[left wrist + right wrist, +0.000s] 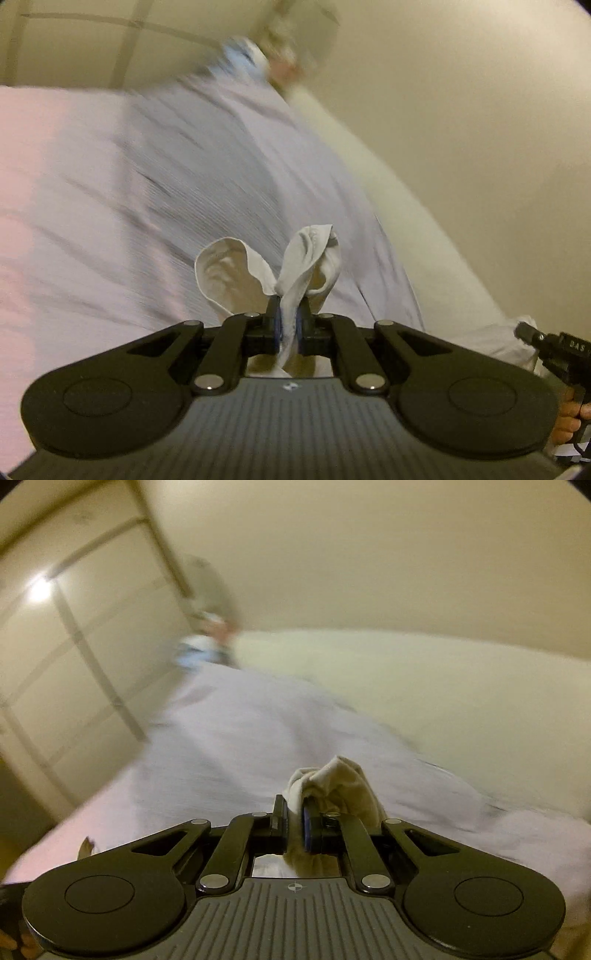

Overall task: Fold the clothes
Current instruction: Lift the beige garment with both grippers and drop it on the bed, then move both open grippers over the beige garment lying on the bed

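My left gripper (289,314) is shut on a bunched edge of a white garment (236,273), which puffs out in two lobes past the fingertips. My right gripper (294,812) is shut on another bunched edge of the same white garment (340,779). A large pale lilac cloth (166,192) spreads out beyond both grippers and is motion-blurred; it also shows in the right wrist view (240,738). The right gripper's black handle (554,350) shows at the right edge of the left wrist view.
A cream surface (424,686) lies beyond the lilac cloth. Pale panelled doors (74,646) stand at the left. A blurred light blue and grey heap (201,646) sits at the far end of the cloth. A plain beige wall is behind.
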`<state>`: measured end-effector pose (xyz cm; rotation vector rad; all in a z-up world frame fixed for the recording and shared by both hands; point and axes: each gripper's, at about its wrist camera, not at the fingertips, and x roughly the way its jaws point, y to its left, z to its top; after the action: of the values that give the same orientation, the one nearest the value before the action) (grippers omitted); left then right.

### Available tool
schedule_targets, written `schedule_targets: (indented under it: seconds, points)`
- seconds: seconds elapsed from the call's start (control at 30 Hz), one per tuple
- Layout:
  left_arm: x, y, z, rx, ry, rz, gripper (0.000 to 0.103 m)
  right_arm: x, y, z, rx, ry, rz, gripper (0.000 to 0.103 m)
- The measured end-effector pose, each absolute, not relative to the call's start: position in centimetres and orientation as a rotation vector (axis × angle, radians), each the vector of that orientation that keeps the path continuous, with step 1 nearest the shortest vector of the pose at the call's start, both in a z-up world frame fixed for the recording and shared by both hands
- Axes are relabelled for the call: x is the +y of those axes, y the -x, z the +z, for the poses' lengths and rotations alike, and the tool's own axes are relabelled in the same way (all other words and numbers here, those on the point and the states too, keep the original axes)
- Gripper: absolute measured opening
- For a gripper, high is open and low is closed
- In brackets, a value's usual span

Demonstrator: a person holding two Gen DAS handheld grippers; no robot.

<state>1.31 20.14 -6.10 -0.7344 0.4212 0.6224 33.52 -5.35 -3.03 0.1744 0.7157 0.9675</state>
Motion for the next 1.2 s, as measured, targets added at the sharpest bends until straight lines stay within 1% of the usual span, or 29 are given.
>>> schedule_targets:
  seconds: [0.17, 0.3, 0.33, 0.37, 0.43, 0.47, 0.5, 0.57, 0.63, 0.73, 0.8, 0.83, 0.9, 1.03, 1.1, 1.2]
  points:
    - [20.0, 14.5, 0.3, 0.301, 0.714, 0.783, 0.005, -0.7, -22.4, 1.5, 0.682, -0.192, 1.226, 0.006]
    - [19.9, 27.2, 5.4, 0.203, 0.694, 0.909, 0.006, 4.0, -13.5, 4.6, 0.733, -0.22, 1.385, 0.006]
    - [20.3, 29.7, 5.8, 0.196, 0.699, 0.953, 0.008, 5.2, -11.7, 5.2, 0.758, -0.231, 1.408, 0.006]
    - [20.9, 31.9, 5.9, 0.208, 0.71, 1.018, 0.014, 6.9, -10.1, 5.0, 0.821, -0.211, 1.388, 0.007]
    - [22.2, 35.8, 5.1, 0.333, 0.711, 1.2, 0.015, 9.9, -7.0, 4.3, 0.954, -0.106, 1.301, 0.03]
    - [22.8, 37.8, 4.7, 0.399, 0.709, 1.291, 0.015, 11.2, -5.3, 3.8, 1.013, -0.017, 1.237, 0.054]
    - [22.7, 39.2, 3.8, 0.482, 0.667, 1.362, 0.015, 11.7, -3.8, 3.0, 1.028, 0.046, 1.201, 0.059]
    - [22.4, 41.8, 2.1, 0.651, 0.572, 1.493, 0.018, 12.1, -1.2, 1.3, 1.033, 0.159, 1.165, 0.059]
    - [21.1, 44.3, 0.1, 0.748, 0.59, 1.556, 0.018, 11.6, 1.2, -0.9, 1.022, 0.285, 1.178, 0.059]
    - [19.0, 47.5, -2.4, 0.761, 0.732, 1.56, 0.019, 9.8, 5.0, -4.1, 1.008, 0.463, 1.222, 0.059]
    - [15.9, 49.2, -4.1, 0.769, 0.795, 1.556, 0.019, 8.5, 8.9, -5.6, 0.971, 0.592, 1.256, 0.059]
    - [15.0, 49.3, -4.8, 0.781, 0.812, 1.548, 0.019, 7.7, 10.8, -6.5, 0.947, 0.66, 1.271, 0.059]
    - [13.2, 49.4, -6.4, 0.808, 0.844, 1.525, 0.019, 7.7, 11.9, -9.1, 0.952, 0.749, 1.294, 0.059]
    - [9.5, 47.1, -7.4, 0.832, 0.855, 1.465, 0.022, 6.7, 13.0, -9.6, 0.922, 0.768, 1.308, 0.059]
    - [8.8, 45.8, -7.6, 0.839, 0.848, 1.446, 0.026, 6.2, 13.6, -9.7, 0.905, 0.774, 1.314, 0.059]
    - [7.6, 43.7, -7.5, 0.854, 0.817, 1.419, 0.027, 5.2, 14.2, -9.9, 0.878, 0.779, 1.324, 0.059]
